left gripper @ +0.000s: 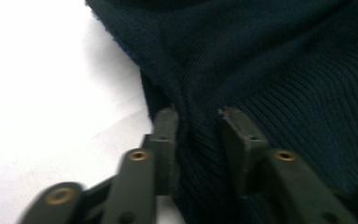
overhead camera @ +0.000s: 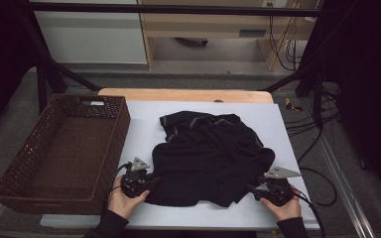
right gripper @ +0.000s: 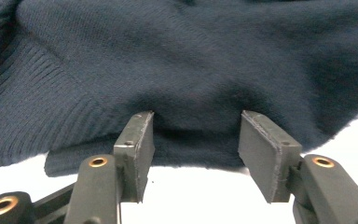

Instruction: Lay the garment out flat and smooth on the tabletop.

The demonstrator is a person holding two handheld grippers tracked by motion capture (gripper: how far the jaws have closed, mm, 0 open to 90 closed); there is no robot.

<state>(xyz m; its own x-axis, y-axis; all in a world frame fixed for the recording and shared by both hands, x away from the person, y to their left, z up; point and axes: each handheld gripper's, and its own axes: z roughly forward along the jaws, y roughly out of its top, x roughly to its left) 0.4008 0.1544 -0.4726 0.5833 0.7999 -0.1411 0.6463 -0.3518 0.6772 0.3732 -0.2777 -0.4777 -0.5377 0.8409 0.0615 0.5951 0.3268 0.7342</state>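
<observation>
I have the black sweater bunched mid-table, its near hem running nine to three. My left gripper sits at seven o'clock, jaws narrow around a fold; my right gripper at five, jaws parted wider, hem just ahead.

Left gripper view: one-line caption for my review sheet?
Left gripper jaws straddle a fold of dark sweater on the white table.

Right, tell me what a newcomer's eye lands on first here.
A crumpled dark sweater sprawls mid-table on the white mat. The left gripper and right gripper sit at its near edge, jaws around ribbed fabric on the left, open on the right. A brown wicker basket stands left.
</observation>
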